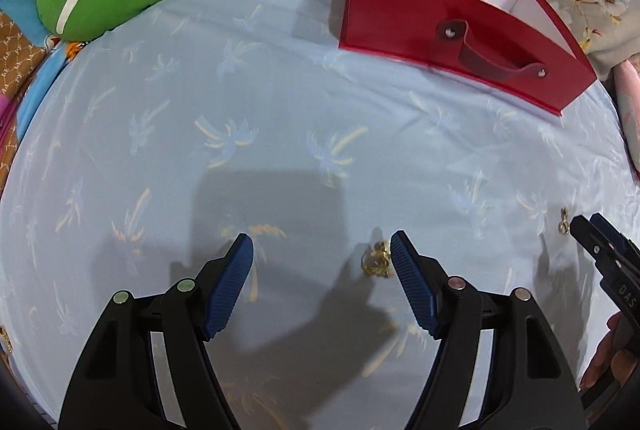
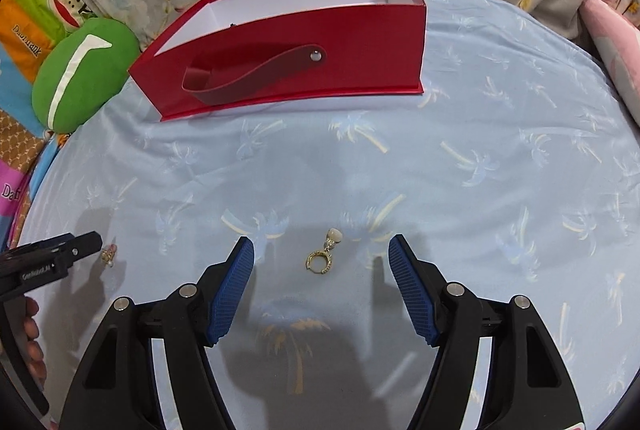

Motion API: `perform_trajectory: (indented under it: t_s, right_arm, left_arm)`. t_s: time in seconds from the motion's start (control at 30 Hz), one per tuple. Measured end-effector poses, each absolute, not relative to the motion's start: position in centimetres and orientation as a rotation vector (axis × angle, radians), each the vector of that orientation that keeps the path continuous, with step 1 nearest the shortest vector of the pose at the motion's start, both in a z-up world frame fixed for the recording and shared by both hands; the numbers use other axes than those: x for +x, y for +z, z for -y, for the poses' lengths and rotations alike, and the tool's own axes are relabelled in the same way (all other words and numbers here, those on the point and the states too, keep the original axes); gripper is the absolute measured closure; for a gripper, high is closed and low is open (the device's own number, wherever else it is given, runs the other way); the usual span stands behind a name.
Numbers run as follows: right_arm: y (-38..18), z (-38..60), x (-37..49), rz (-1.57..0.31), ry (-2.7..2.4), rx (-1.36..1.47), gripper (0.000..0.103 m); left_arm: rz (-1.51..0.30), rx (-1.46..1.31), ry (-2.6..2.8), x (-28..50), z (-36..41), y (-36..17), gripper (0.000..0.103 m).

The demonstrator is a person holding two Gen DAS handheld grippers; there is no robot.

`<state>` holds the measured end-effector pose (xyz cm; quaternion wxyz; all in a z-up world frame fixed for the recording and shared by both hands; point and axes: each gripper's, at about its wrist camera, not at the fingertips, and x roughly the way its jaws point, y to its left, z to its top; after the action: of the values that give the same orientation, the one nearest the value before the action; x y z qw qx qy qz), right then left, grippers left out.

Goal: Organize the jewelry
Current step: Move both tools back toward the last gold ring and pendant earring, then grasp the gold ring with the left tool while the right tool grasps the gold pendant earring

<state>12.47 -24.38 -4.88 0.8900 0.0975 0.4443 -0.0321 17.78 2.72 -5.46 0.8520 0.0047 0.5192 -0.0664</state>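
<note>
1. I see open blue sheet [image 2: 500, 134] between both claws and the red box [image 2: 288, 70]; nothing blocks that path.
2. The box's near wall and its strap handle [image 2: 248, 74] stand upright, so entry is over the top.
3. A green cushion [image 2: 80, 78] crowds the box's left side.

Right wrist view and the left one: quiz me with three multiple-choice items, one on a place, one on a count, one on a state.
1. Where does the gold hoop earring lie?
A. on the blue cloth, ahead of the right gripper
B. inside the red box
C. on the green cushion

2. How many gold earrings lie on the cloth?
A. one
B. two
C. four

3. How does the left gripper stand?
A. shut on an earring
B. shut on nothing
C. open, holding nothing

Answers:
1 A, it lies on bare cloth between the open fingers.
2 B, the hoop plus the second earring beside the left gripper.
3 C, its blue pads stand apart with only cloth between them.
</note>
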Motion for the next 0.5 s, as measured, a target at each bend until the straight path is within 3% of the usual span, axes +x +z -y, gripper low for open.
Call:
perform_trajectory:
  t_s: [0.3,0.4,0.47,0.5]
  right_arm:
    - [-6.4,23.3,13.0,-0.953,-0.065,0.183,0.048]
    - [-6.5,22.8,13.0,-0.952,-0.078,0.138,0.057]
    - [-6.4,22.9,13.0,-0.951,-0.083,0.128,0.063]
    - [-6.4,22.9,13.0,-0.949,-0.087,0.128,0.068]
  left_arm:
    - [-1.084,0.068,-0.154,17.0,-0.8,-6.4,0.039]
    - [-1.073,0.091,-0.166,16.8,-0.3,-6.2,0.055]
    - [-1.074,0.091,-0.185,16.8,-0.3,-6.0,0.075]
    - [-1.076,0.091,-0.193,16.8,-0.2,-6.0,0.079]
